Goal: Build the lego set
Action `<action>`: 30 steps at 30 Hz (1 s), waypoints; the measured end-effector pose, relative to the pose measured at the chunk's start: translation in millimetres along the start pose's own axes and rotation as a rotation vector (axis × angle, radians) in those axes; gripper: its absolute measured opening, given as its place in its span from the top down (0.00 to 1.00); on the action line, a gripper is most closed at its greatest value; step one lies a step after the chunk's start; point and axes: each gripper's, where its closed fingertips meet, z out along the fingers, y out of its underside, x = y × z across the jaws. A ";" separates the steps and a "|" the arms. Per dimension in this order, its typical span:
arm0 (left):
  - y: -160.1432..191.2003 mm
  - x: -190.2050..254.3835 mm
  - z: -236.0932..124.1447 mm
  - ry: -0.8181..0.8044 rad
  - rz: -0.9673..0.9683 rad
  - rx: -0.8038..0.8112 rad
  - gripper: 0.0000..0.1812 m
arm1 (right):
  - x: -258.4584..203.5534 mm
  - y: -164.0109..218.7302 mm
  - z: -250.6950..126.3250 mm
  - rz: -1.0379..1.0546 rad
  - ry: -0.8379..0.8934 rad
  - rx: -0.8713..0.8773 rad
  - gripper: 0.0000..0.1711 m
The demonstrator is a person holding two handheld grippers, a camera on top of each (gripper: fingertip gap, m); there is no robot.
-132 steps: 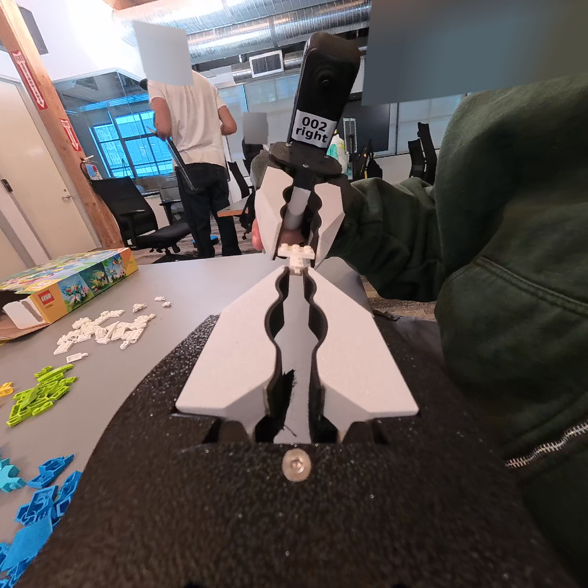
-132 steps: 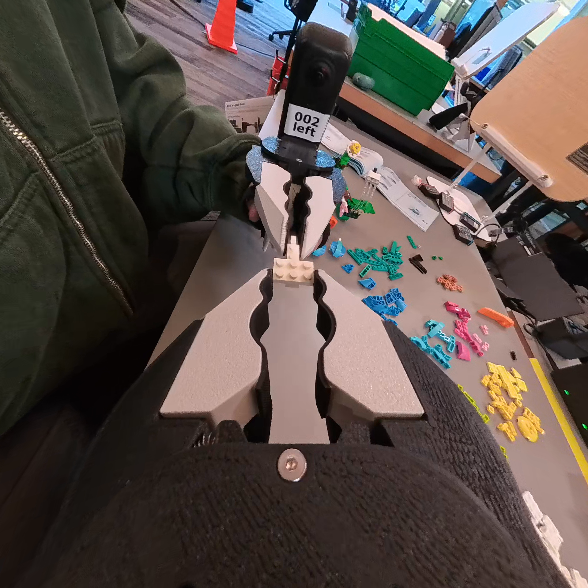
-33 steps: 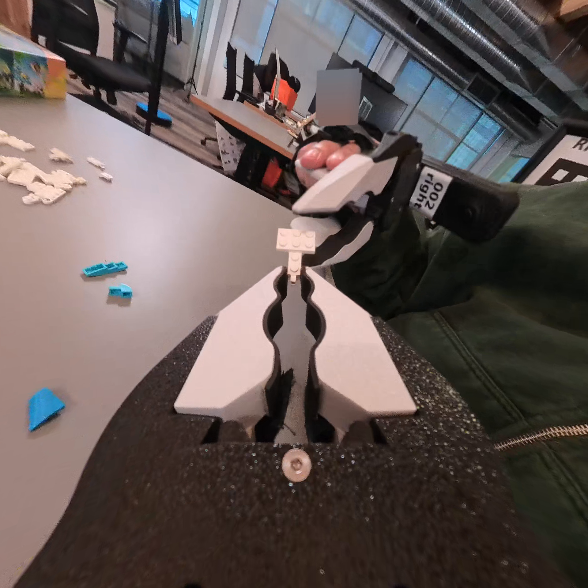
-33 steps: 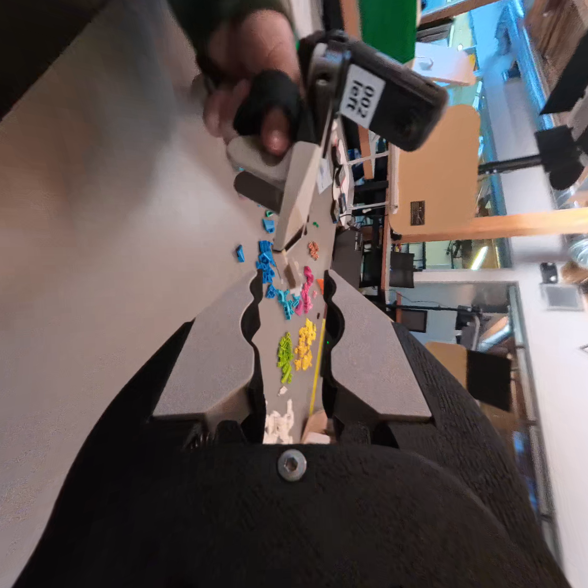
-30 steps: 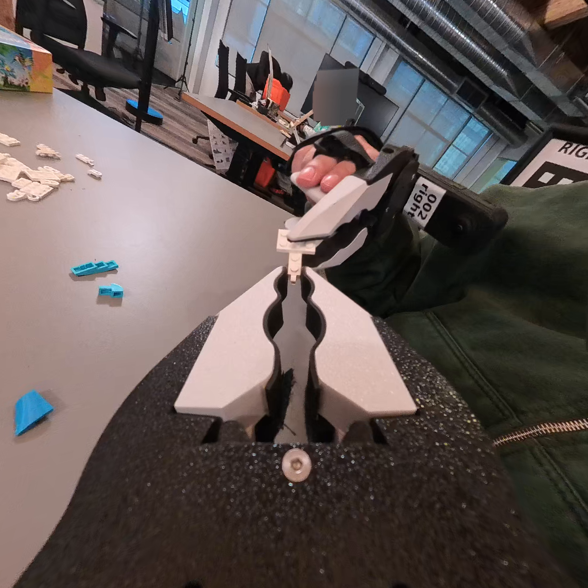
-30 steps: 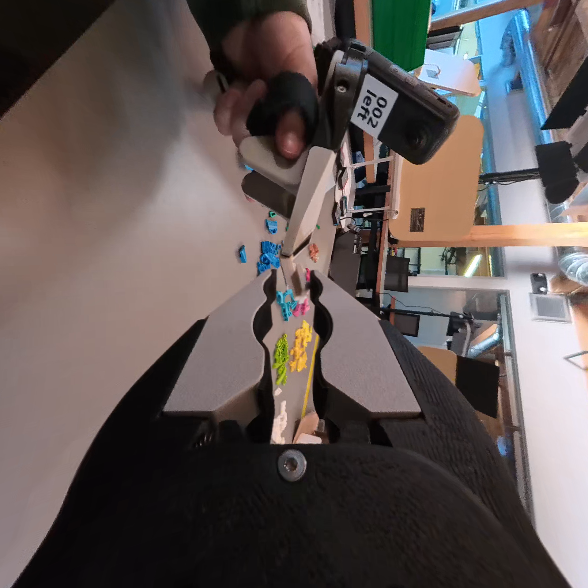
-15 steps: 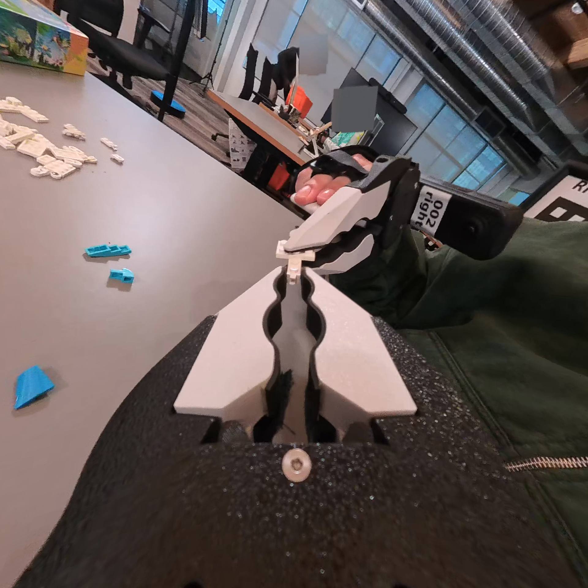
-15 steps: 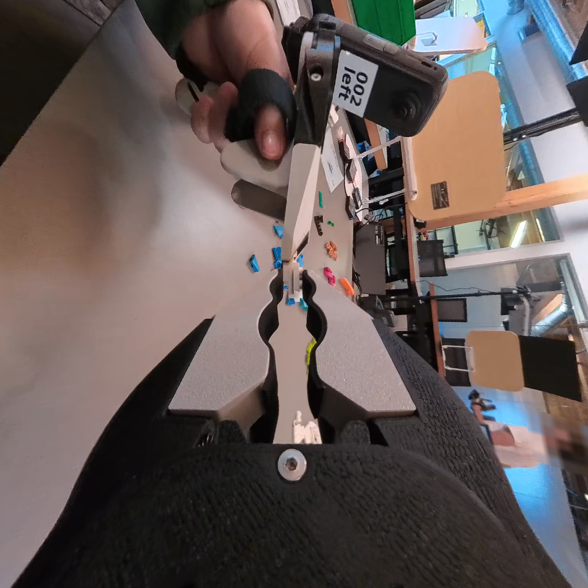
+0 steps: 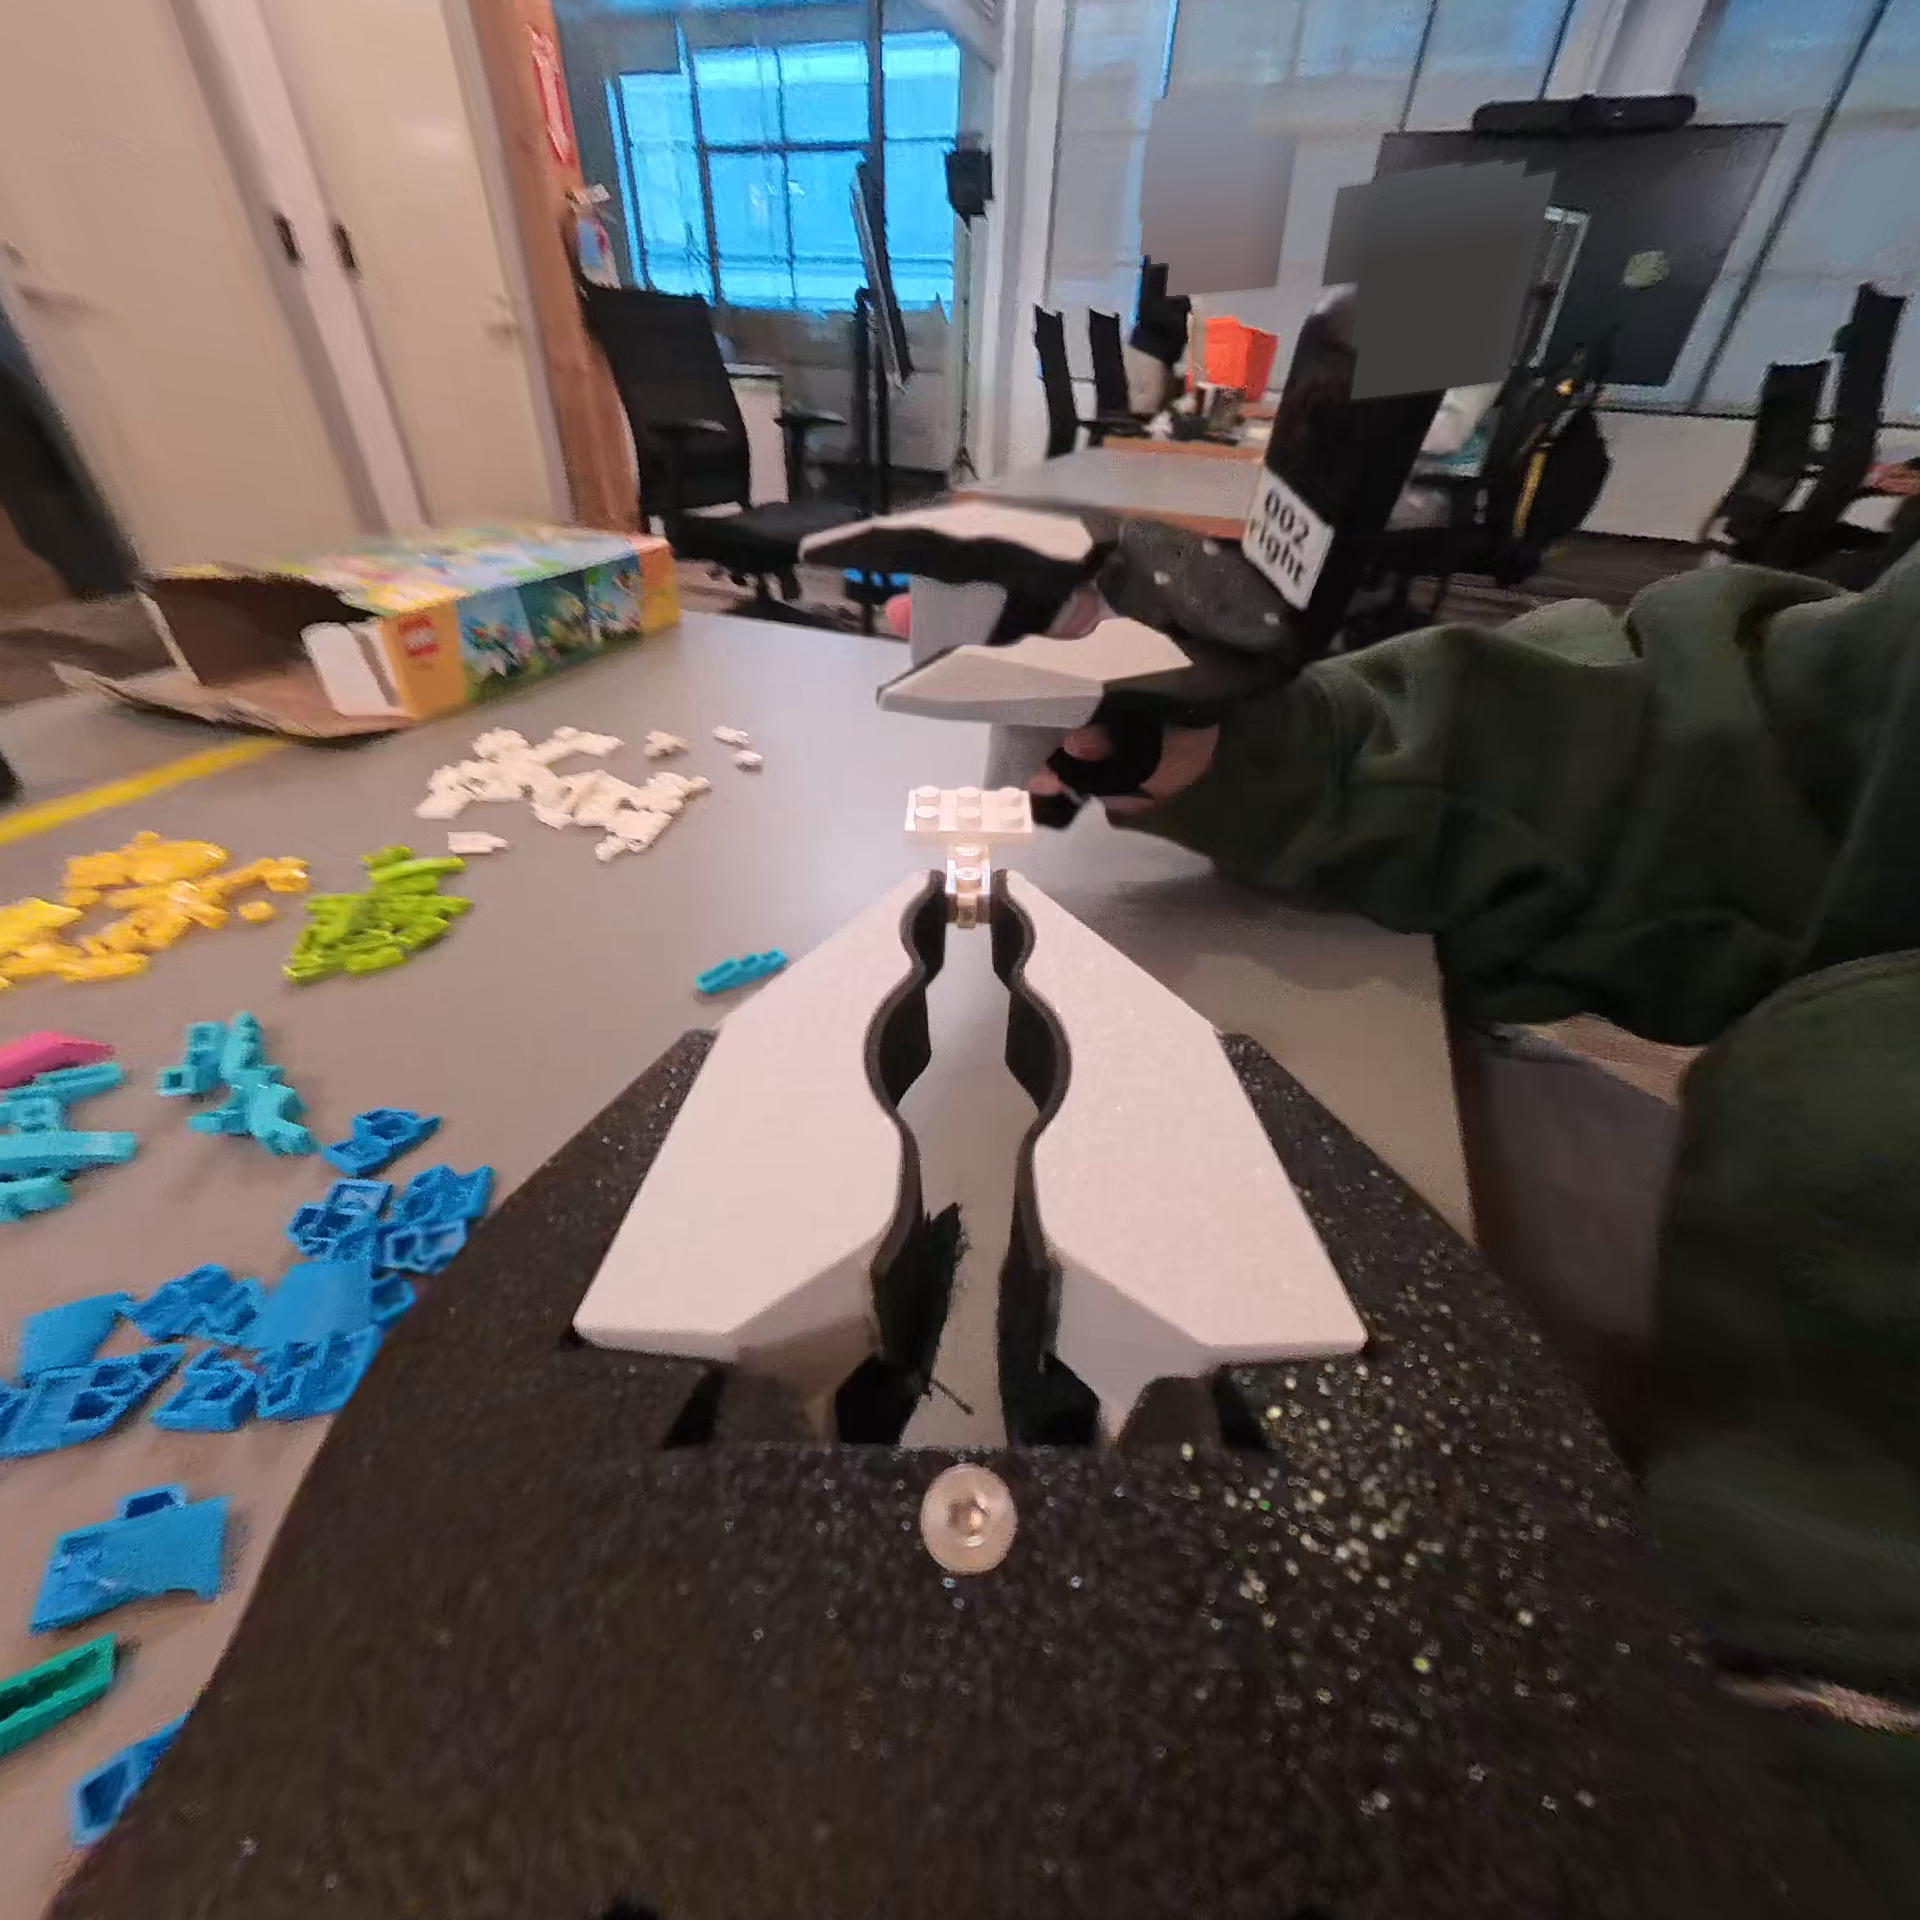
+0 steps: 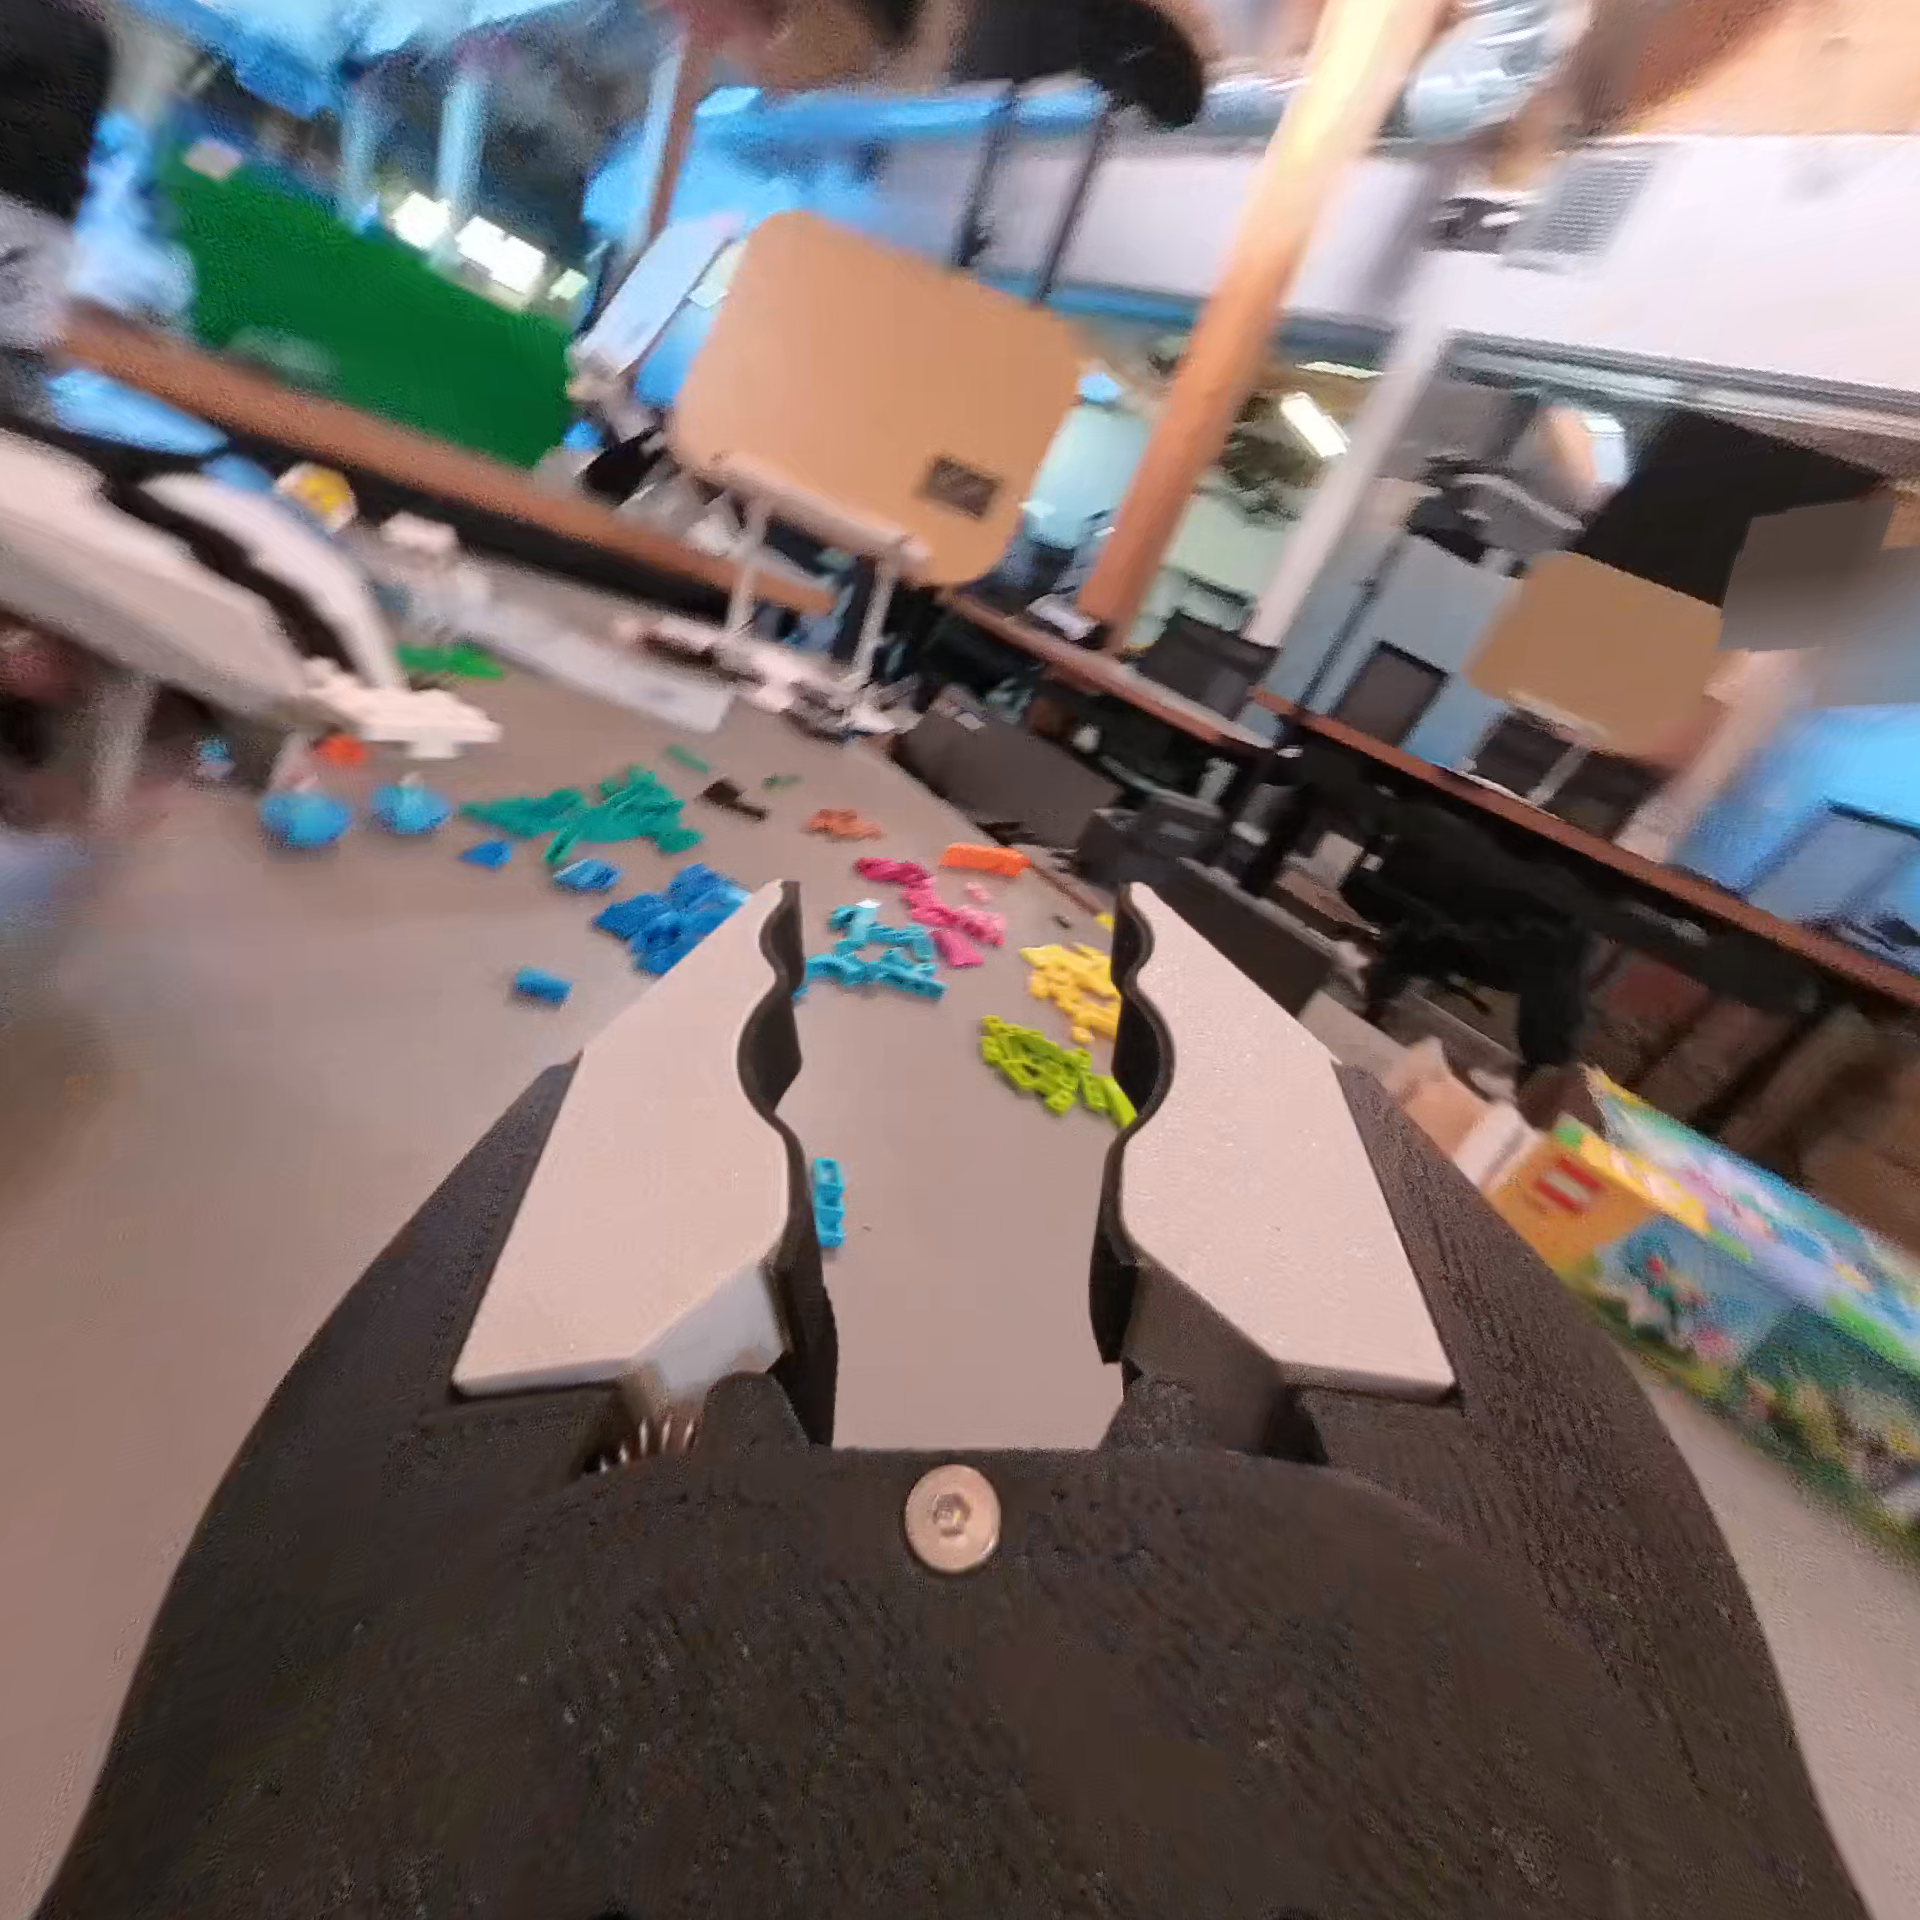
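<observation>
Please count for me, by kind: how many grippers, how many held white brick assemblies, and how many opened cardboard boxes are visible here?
Grippers: 2, the left gripper and the right gripper
Small white brick assembly, held in the left gripper: 1
Opened colourful cardboard box on the table: 1
Total: 4

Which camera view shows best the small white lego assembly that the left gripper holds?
The left wrist view. There the small white lego assembly is sharp and centred, its narrow stem pinched at the left gripper tips, its flat studded plate on top. In the right wrist view it is only a blurred white shape near the left edge.
</observation>
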 end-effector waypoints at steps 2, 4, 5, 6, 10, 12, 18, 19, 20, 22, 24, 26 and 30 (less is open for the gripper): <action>-0.8 -1.0 0.0 -0.044 0.049 0.037 0.97 | 19.4 5.2 -6.2 0.053 0.110 0.040 0.68; 1.3 0.8 1.1 -0.065 0.086 0.054 0.97 | 31.9 3.8 -10.5 0.056 0.174 0.056 0.69; 2.1 1.0 1.3 -0.078 0.107 0.062 0.97 | 35.0 3.1 -12.4 0.058 0.193 0.066 0.70; 2.9 1.2 1.4 -0.088 0.125 0.066 0.97 | 36.7 4.0 -13.6 0.060 0.206 0.068 0.70; 1.1 -1.2 -1.1 -0.109 0.142 0.097 0.97 | 35.6 7.1 -13.5 0.058 0.207 0.059 0.72; 0.5 -2.0 -1.4 -0.110 0.138 0.105 0.97 | 35.1 8.5 -13.1 0.061 0.206 0.054 0.73; -3.1 -1.9 -2.8 -0.122 0.173 0.135 0.97 | 37.6 11.5 -13.7 0.083 0.214 0.049 0.74; -3.6 -2.3 -3.3 -0.123 0.170 0.139 0.97 | 37.8 12.0 -13.5 0.088 0.213 0.048 0.74; -4.1 -2.7 -3.5 -0.123 0.167 0.143 0.97 | 38.2 12.4 -13.3 0.092 0.213 0.048 0.74; -4.9 -2.7 -4.1 -0.121 0.166 0.150 0.97 | 38.2 12.9 -12.5 0.102 0.209 0.051 0.74; -5.0 -2.4 -3.9 -0.119 0.167 0.151 0.97 | 38.0 13.6 -11.4 0.104 0.204 0.050 0.74; -5.3 -2.7 -3.6 -0.120 0.171 0.153 0.97 | 38.2 14.9 -10.6 0.098 0.202 0.047 0.75; -5.6 -3.2 -1.4 -0.113 0.176 0.155 0.97 | 42.9 19.8 -9.7 0.053 0.210 0.035 0.77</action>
